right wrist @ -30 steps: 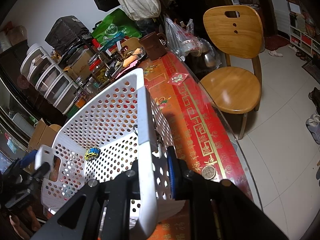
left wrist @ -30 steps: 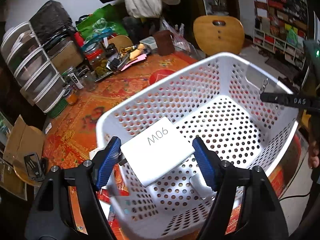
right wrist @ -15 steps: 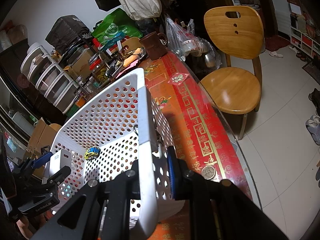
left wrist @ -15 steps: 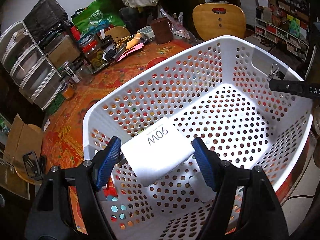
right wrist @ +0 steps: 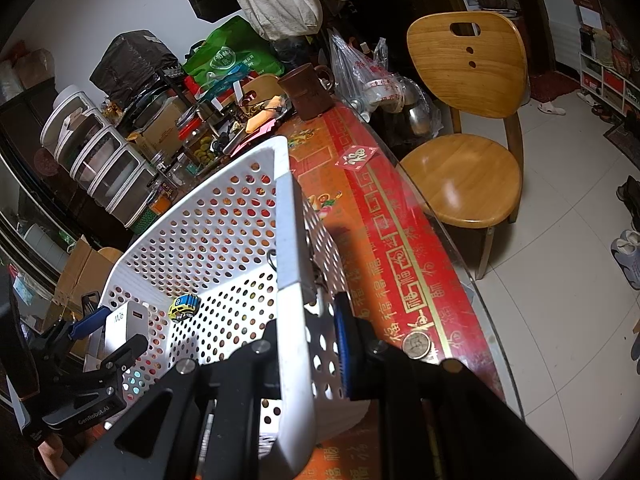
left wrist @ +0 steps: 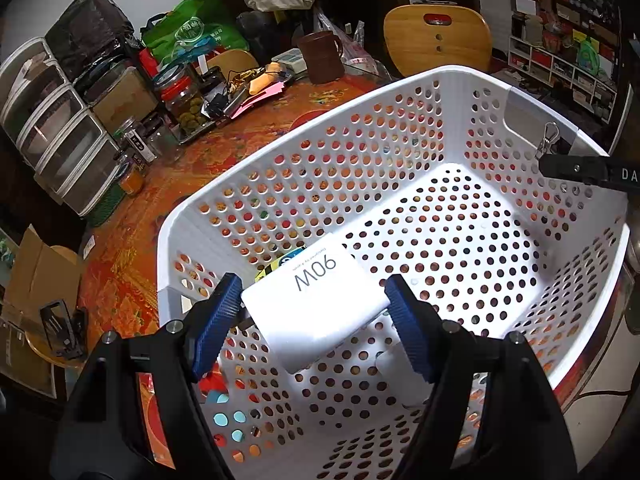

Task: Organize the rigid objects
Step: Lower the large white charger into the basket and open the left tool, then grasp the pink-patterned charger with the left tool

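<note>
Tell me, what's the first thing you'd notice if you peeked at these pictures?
The big white basket full of holes, sitting on the red patterned tablecloth. Over its near end, the left gripper holds a white charger between blue jaws, and a little yellow toy car lies on the basket floor. The right gripper pinches the basket's rim.

Sharp, bright centre; dark fisheye edges
</note>
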Available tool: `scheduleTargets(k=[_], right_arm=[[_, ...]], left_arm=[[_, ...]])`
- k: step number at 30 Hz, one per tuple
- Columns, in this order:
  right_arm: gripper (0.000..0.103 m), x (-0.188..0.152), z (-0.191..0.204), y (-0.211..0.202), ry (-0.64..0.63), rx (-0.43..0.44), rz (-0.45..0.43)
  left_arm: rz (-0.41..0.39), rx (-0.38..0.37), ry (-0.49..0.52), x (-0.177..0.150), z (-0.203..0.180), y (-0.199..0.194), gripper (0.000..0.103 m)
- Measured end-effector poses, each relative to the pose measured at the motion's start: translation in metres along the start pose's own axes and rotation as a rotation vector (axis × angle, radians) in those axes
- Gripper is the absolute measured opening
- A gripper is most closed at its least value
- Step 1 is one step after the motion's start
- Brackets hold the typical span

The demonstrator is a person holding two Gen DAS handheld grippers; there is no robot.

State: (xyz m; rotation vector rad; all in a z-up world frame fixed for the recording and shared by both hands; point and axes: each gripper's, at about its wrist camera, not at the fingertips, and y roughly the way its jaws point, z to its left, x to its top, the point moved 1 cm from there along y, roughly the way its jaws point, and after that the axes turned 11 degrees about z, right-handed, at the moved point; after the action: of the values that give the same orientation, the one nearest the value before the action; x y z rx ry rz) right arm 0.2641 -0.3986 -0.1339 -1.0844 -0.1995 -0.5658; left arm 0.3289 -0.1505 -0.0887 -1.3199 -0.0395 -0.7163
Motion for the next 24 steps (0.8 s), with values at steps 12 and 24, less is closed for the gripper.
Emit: scheduleTargets(k=[12, 24], right_arm=[[0.014, 0.000, -0.001, 0.000, -0.001, -0.011, -0.001], [0.014, -0.001, 0.000, -0.001, 0.005, -0.006, -0.015]], left_arm=[[-0.185, 0.047, -0.093, -0.037, 0.043, -0.060, 0.094], [-0.049, 0.057, -0.443, -0.135, 0.212, 0.002, 0.102]])
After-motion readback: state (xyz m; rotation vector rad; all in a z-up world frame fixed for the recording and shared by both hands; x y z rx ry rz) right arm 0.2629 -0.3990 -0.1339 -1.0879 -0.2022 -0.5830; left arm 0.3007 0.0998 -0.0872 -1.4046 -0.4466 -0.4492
